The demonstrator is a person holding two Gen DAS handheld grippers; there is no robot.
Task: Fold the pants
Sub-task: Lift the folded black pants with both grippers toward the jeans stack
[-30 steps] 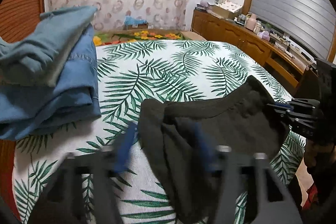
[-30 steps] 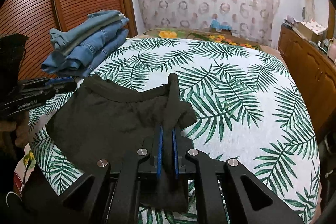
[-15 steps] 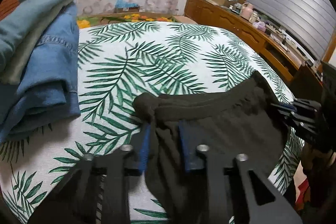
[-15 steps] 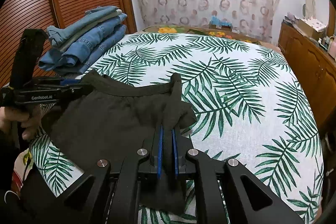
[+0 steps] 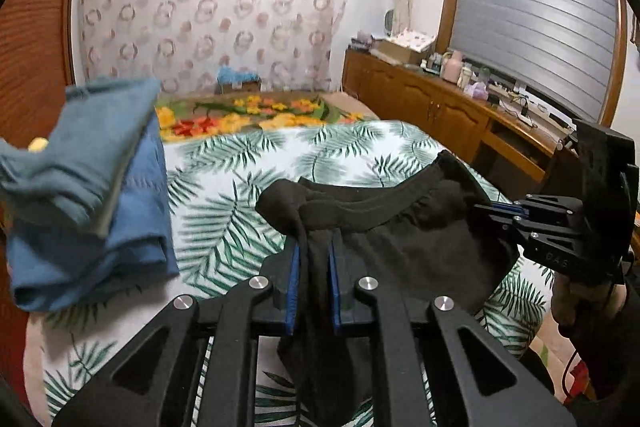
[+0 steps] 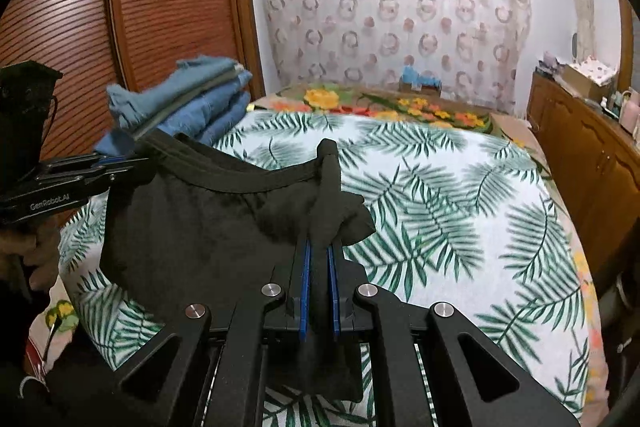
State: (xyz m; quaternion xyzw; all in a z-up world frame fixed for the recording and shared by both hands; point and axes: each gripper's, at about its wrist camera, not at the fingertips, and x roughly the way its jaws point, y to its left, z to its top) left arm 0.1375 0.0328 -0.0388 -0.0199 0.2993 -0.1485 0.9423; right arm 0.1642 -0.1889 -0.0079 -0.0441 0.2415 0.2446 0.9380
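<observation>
**Pants gripped at both waistband corners, raised off the bed**

Left wrist view: the dark, soft-fabric pants [image 5: 400,239] hang straight ahead of the left gripper [image 5: 313,259], whose blue pads have just been closing and now pinch a bunched waistband corner between them. Off to its right, the right gripper [image 5: 496,211] clamps the opposite corner, so the elastic band stretches taut between the two, likely to square the garment before a fold. Left of the tool sits a stack of folded blue jeans [image 5: 88,195].

Right wrist view: the right gripper's jaws stand narrow, pinching a fabric ridge. The left gripper [image 6: 120,163] holds the far corner to its left. Beyond both spreads the palm-leaf-print bedspread [image 6: 460,195], with a slatted wooden wardrobe [image 6: 120,7] left and a patterned curtain [image 6: 400,7] ahead.
</observation>
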